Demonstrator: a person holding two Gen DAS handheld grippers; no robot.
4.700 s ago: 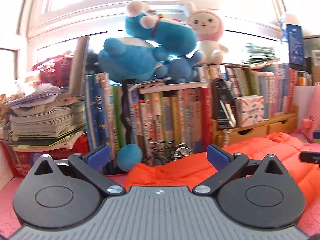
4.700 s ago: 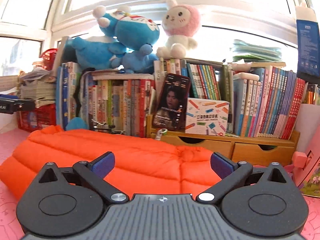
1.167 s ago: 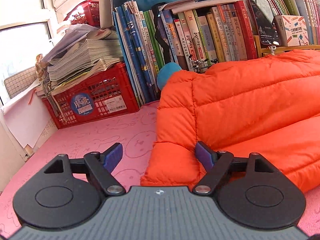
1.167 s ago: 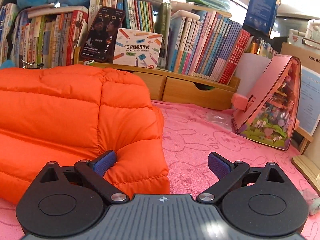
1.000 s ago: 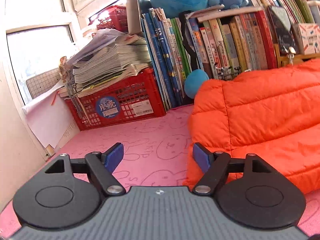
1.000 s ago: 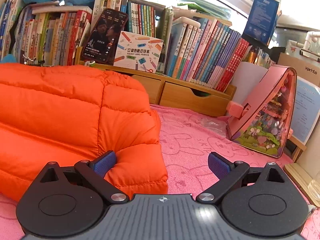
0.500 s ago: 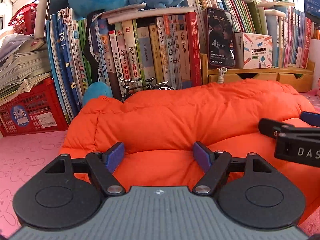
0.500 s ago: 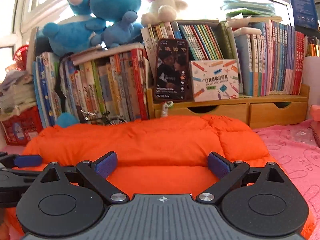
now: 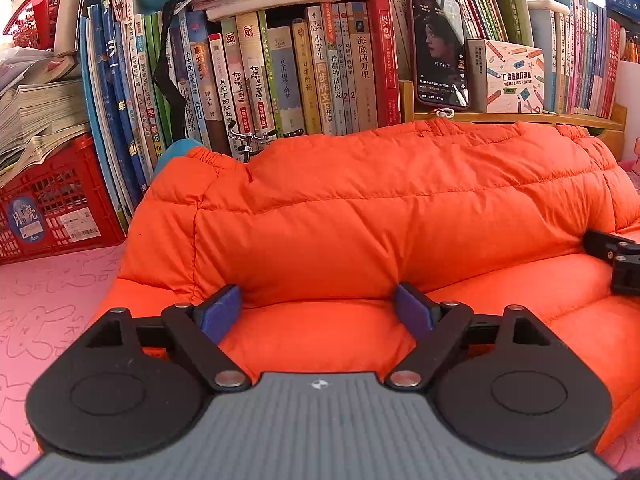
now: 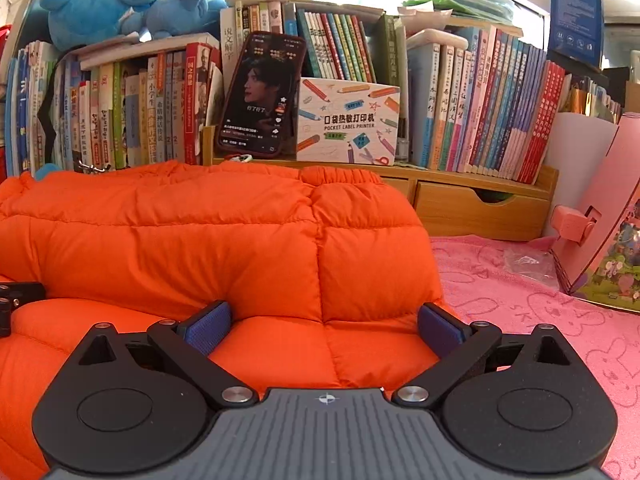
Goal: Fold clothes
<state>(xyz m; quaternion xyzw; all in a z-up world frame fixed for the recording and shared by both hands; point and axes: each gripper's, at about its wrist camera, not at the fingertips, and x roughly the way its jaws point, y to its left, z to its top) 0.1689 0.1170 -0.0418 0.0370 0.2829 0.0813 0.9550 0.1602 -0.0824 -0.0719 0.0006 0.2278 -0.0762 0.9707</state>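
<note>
Orange puffer jacket now squarely ahead, left claw widening, right claw open, both empty

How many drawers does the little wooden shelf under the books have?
2 show. One drawer sits right of the orange jacket; the other drawer peeks out just behind the jacket's top corner. More may hide behind the jacket.

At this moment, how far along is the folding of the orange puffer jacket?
Done: the orange puffer jacket already lies doubled into a long bundle on the pink mat. In hand: nothing is gripped; the left claw has just been opening and, like the open right claw, sits over the jacket's lower layer. Left: probably another fold or tidying; I cannot tell.
</note>
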